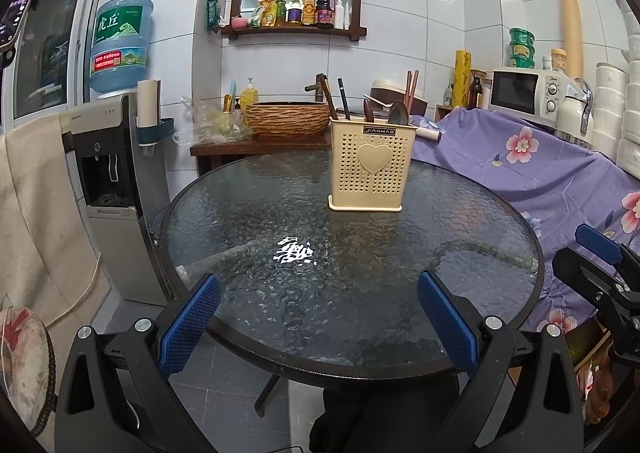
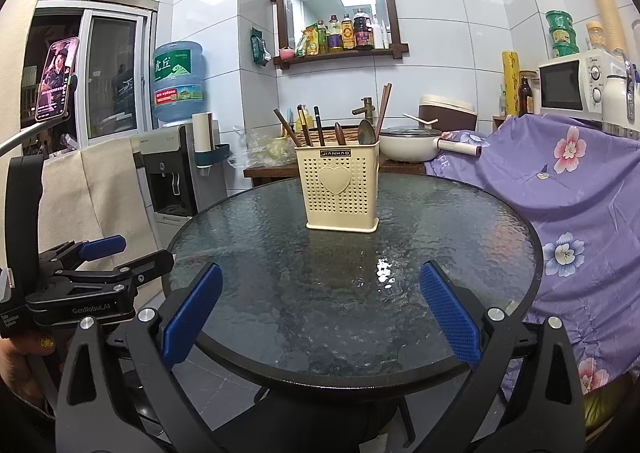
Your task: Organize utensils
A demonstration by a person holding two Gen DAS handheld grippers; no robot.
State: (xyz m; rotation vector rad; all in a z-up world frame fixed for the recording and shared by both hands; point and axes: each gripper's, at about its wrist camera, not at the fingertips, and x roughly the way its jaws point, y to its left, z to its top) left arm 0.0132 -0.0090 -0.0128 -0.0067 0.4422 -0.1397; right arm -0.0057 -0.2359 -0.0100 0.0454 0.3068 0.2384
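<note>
A cream perforated utensil holder (image 1: 371,166) with a heart on its front stands upright on the round glass table (image 1: 248,213), toward the far side; it also shows in the right wrist view (image 2: 341,189). Chopsticks (image 1: 412,87) and dark spoons (image 1: 399,112) stand in it. My left gripper (image 1: 320,317) is open and empty over the table's near edge. My right gripper (image 2: 320,313) is open and empty at the near edge too. Each gripper shows at the side of the other's view: the right one (image 1: 608,265) and the left one (image 2: 104,257).
A water dispenser (image 1: 116,173) stands left of the table. Purple floral cloth (image 1: 540,173) covers furniture on the right. Behind are a wooden counter with a woven basin (image 1: 288,119), a microwave (image 1: 524,93) and a white pot (image 2: 408,141).
</note>
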